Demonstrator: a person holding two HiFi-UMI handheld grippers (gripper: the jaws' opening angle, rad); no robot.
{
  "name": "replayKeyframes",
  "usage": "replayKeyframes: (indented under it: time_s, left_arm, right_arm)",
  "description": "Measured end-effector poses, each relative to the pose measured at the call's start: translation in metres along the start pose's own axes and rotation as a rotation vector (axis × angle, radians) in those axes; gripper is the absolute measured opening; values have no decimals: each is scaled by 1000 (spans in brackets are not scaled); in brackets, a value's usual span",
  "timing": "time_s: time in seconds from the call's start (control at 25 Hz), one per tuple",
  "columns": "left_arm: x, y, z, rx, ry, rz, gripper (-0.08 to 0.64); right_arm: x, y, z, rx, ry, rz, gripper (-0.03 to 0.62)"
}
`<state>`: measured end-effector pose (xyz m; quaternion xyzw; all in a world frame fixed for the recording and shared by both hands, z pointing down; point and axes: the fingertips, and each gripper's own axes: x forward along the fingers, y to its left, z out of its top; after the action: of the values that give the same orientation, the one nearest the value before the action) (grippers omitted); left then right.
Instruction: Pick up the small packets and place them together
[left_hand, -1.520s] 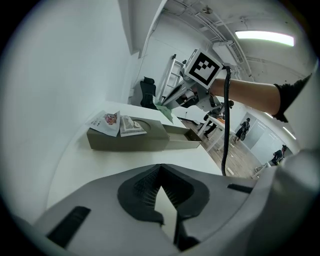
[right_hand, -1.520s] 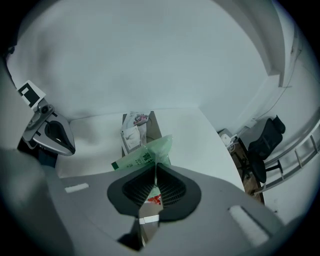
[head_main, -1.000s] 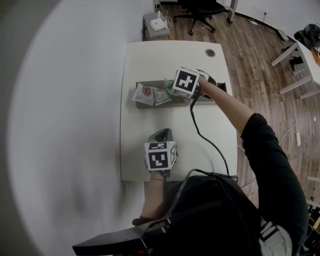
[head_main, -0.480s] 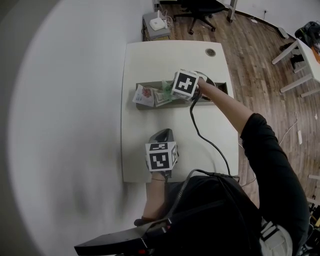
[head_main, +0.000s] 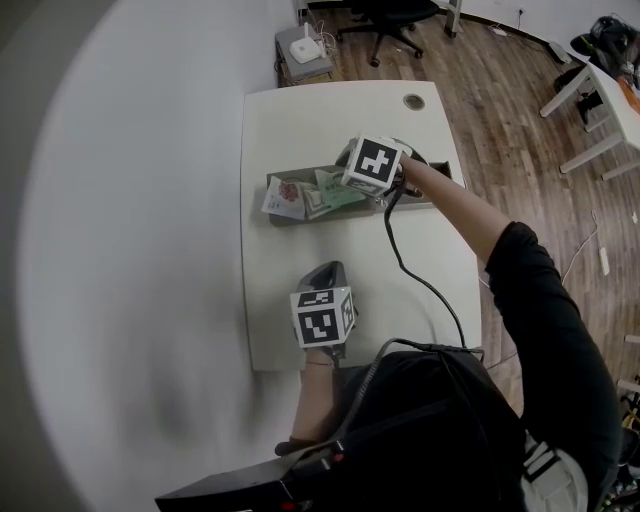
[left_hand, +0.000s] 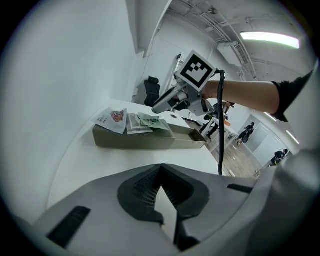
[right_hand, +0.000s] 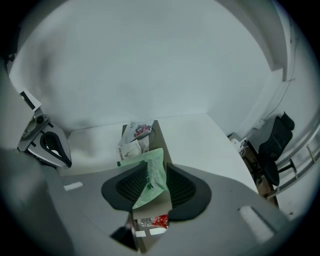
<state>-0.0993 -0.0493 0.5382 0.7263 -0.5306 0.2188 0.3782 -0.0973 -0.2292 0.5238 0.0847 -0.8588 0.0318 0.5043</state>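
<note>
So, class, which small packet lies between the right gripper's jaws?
The pale green packet: it lies between the right gripper's jaws, which have just been opening; the flower-printed packet and the white packet beside it lie beyond them.

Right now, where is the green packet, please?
The green packet lies in the grey tray, right of the pale packets in the head view, between the right gripper's fingers, which have just been opening.

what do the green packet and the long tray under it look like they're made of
Green packet: probably thin plastic film or coated paper with a slight sheen; it bends and creases softly. Long tray: likely cardboard or thin board, matte grey-brown, with flat straight walls and no shine, though the look leaves it open.
</note>
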Motion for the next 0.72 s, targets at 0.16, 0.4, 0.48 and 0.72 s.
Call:
replayKeyframes:
  time_s: [0.16, 0.4, 0.48, 0.72]
  left_arm:
    - [3, -2, 0, 6, 5, -4, -3]
    - [8, -11, 3, 28, 16, -22, -3]
    - [9, -14, 4, 34, 19, -27, -3]
    - [11, -19, 5, 42, 31, -31, -3]
  right_arm:
    - [-26, -21, -5, 3, -23, -46, 117]
    - [-51, -40, -44, 52, 12, -76, 117]
    - [-52, -42, -59, 72, 31, -76, 117]
    - [-45, -38, -94, 110, 79, -46, 117]
